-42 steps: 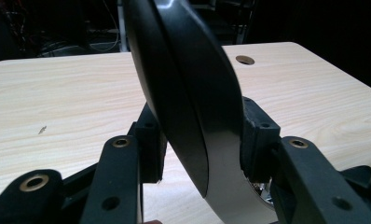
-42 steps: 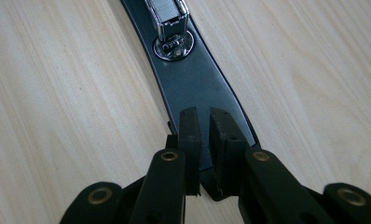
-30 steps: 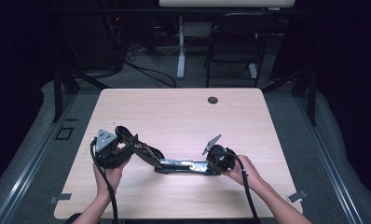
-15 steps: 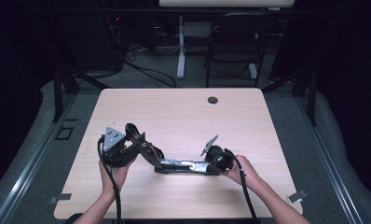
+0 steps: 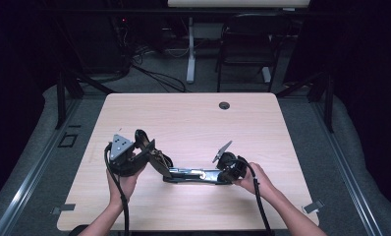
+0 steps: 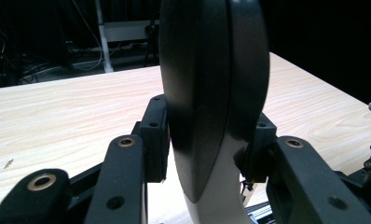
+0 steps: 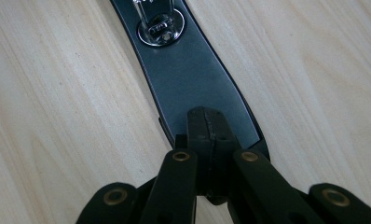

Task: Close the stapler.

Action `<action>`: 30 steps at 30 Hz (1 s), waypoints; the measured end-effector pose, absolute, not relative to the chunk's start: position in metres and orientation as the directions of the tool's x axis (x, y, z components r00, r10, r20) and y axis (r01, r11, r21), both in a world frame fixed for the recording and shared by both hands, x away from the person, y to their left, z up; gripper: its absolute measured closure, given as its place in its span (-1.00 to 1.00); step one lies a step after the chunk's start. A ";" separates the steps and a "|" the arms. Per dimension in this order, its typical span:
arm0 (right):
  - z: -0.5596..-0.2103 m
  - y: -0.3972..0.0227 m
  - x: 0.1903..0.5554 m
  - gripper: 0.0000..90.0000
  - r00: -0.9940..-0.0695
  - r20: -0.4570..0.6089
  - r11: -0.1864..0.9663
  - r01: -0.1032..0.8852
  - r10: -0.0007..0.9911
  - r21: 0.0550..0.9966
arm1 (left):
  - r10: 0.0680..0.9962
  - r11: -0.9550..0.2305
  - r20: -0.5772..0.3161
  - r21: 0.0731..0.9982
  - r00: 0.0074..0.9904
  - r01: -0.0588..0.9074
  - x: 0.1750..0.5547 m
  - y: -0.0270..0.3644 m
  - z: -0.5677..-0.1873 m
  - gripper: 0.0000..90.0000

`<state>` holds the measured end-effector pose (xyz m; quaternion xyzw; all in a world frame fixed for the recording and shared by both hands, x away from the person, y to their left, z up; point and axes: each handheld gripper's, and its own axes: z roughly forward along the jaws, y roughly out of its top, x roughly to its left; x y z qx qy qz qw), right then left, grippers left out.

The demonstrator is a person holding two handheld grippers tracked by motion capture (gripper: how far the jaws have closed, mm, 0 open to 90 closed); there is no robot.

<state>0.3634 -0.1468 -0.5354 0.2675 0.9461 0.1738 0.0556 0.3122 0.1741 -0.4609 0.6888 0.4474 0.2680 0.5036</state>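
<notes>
Pale wood-grain laminate covers the bench (image 5: 193, 123), which has a small round grommet (image 5: 224, 105) near its far edge and grey carpet around it. Behind it the room is dark, with cables on the floor, a white desk leg (image 5: 190, 49) and a black chair (image 5: 247, 44).

At the left of the high view, the left claw (image 5: 142, 147) is held just above the bench by the person's left hand (image 5: 122, 182), a grey three-cornered plate on top. In the left gripper view its two pads press on either side of a thick, curved black handle (image 6: 211, 93), which stands nearly upright between them and runs out of frame at the top; its lower part turns pale and is cut off at the bottom edge.

That handle belongs to a long black tool (image 5: 183, 173) lying across the near middle of the bench. Its long axis runs left to right: the flat arm rests on the wood, and the left end rises and curves up into the left claw. What kind of tool it is I cannot make out.

At the right, the right claw (image 5: 222, 174) is pinched fully closed on the tapered end of the flat arm (image 7: 193, 70). In the right gripper view a shiny metal pivot (image 7: 160, 25) sits farther along the arm, partly cut off at the top.
</notes>
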 end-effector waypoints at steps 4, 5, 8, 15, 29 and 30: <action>-0.535 -0.147 0.363 1.00 -0.851 -0.013 0.797 0.486 0.525 0.358 | 0.883 -0.097 -0.082 0.931 0.462 0.352 0.312 0.173 -0.461 0.36; -0.535 -0.147 0.363 1.00 -0.852 -0.013 0.798 0.485 0.524 0.358 | 0.883 -0.098 -0.082 0.931 0.463 0.353 0.312 0.173 -0.461 0.36; -0.535 -0.147 0.364 1.00 -0.852 -0.011 0.797 0.486 0.524 0.360 | 0.879 -0.096 -0.088 0.930 0.469 0.354 0.312 0.171 -0.461 0.36; -0.536 -0.147 0.364 1.00 -0.850 -0.004 0.793 0.490 0.527 0.363 | 0.875 -0.086 -0.102 0.930 0.474 0.358 0.312 0.170 -0.462 0.37; -0.536 -0.148 0.365 1.00 -0.850 0.002 0.792 0.491 0.526 0.363 | 0.870 -0.146 -0.028 0.939 0.491 0.312 0.310 0.151 -0.461 0.37; -0.536 -0.148 0.365 1.00 -0.850 0.002 0.792 0.491 0.526 0.364 | 0.870 -0.149 -0.026 0.938 0.492 0.312 0.310 0.151 -0.460 0.37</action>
